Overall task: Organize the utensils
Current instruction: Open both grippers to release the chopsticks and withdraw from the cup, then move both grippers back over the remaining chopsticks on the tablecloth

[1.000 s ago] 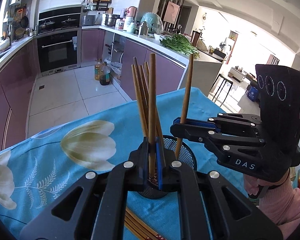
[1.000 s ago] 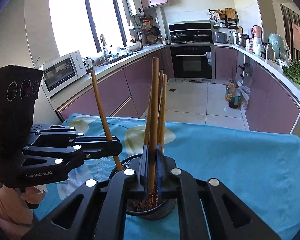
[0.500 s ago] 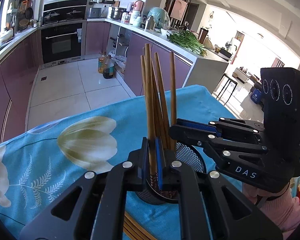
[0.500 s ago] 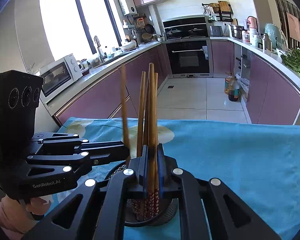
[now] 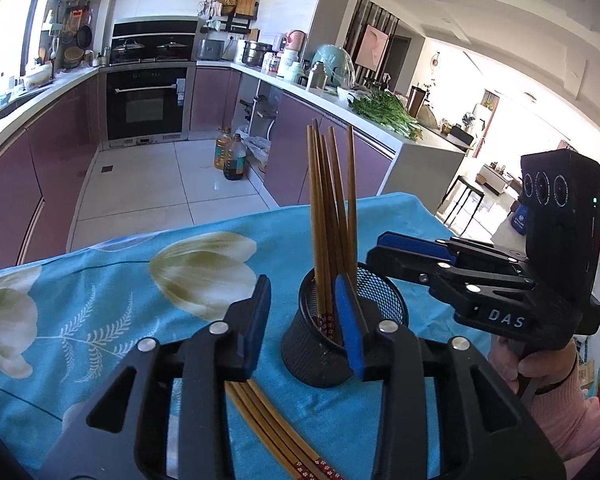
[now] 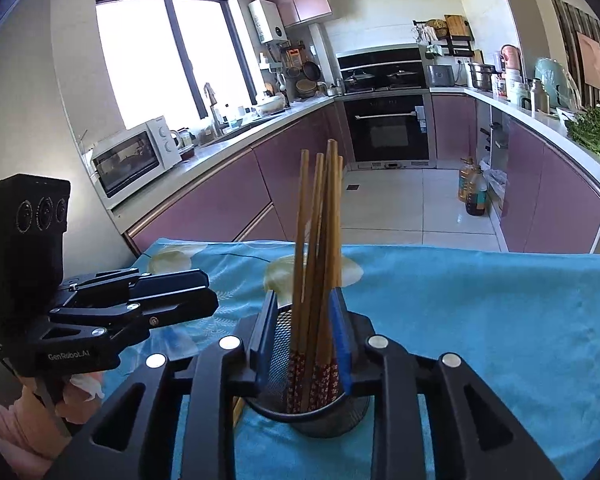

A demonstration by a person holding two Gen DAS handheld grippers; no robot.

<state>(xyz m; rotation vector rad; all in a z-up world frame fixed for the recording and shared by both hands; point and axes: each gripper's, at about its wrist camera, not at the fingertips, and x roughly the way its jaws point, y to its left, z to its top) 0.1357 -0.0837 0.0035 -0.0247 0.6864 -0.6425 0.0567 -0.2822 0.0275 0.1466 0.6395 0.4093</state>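
Observation:
A black mesh cup [image 5: 340, 344] stands on the blue flowered cloth [image 5: 100, 300] and holds several brown chopsticks [image 5: 328, 220] upright. More chopsticks [image 5: 276, 436] lie flat on the cloth, close under my left gripper [image 5: 304, 324]. Its jaws are opening, just left of and in front of the cup, with no pad pressing on anything. My right gripper [image 6: 302, 340] is over the cup [image 6: 312, 412]. Its jaws are opening too, and the standing chopsticks [image 6: 320, 240] rise loose between the fingers. Each gripper also shows in the other's view: right gripper [image 5: 384, 254], left gripper [image 6: 210, 292].
The table ends at its far edge [image 6: 460, 250], with tiled kitchen floor beyond. A person's hands in pink sleeves [image 5: 560, 400] hold the grippers. Purple counters, an oven [image 6: 388, 128] and a microwave [image 6: 136, 156] stand far behind.
Each gripper was shut on an upright chopstick above the cup. Both have opened, and those chopsticks now stand in the cup with the others. My left gripper has drawn back to the left.

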